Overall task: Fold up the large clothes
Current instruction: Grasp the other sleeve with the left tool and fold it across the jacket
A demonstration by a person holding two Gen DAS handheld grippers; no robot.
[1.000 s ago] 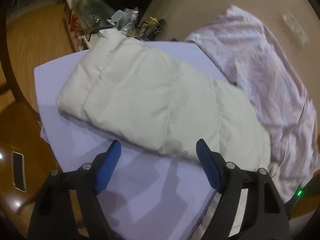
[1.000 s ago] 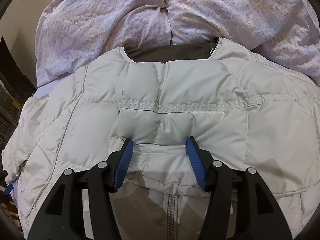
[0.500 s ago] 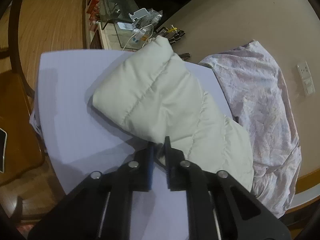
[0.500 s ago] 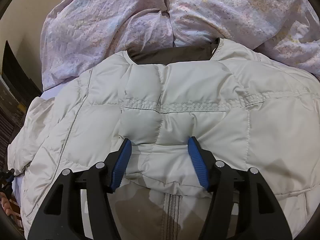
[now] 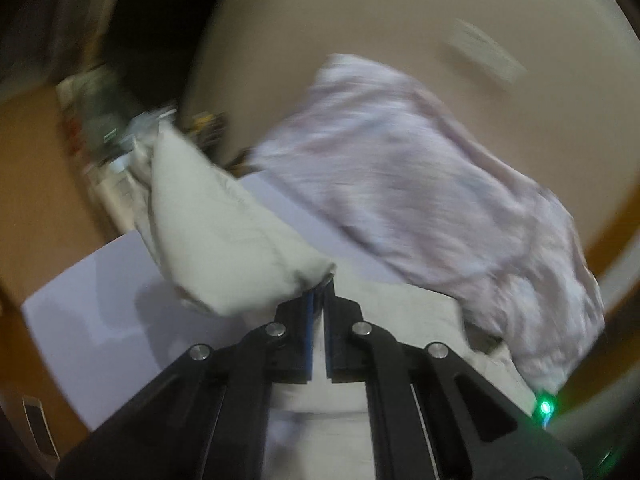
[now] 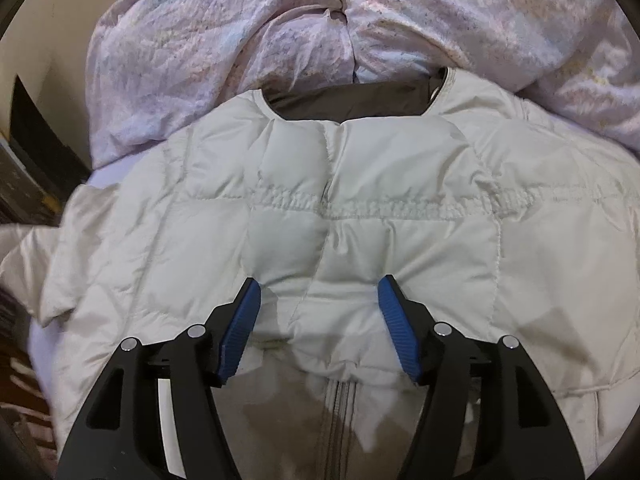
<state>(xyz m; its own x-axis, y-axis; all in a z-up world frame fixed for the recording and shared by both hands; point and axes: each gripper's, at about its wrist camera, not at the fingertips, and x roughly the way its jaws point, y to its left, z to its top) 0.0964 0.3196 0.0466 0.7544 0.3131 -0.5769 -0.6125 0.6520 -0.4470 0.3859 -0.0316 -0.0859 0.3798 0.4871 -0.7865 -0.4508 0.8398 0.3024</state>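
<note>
A cream quilted down jacket [image 6: 400,184] lies front up on a lilac sheet [image 5: 100,300], its zipper [image 6: 340,420] near me and its dark collar lining [image 6: 352,100] at the far end. My left gripper [image 5: 320,296] is shut on the edge of the jacket's sleeve [image 5: 224,240], which is lifted off the sheet and trails away to the upper left; this view is blurred. My right gripper [image 6: 320,308] points down onto the chest above the zipper. Its jaws are opening, with a puffed fold of jacket between the blue pads [image 6: 396,320].
A crumpled pink floral quilt [image 6: 240,40] is piled behind the jacket's collar and fills the right side [image 5: 420,184] of the left wrist view. A cluttered low shelf [image 5: 100,120] stands past the sheet's far corner. Beige wall lies behind, wooden floor to the left.
The left gripper closed on the sleeve's edge and rose with it, folding the sleeve up off the sheet. The right gripper stayed in place while its jaws spread a little wider.
</note>
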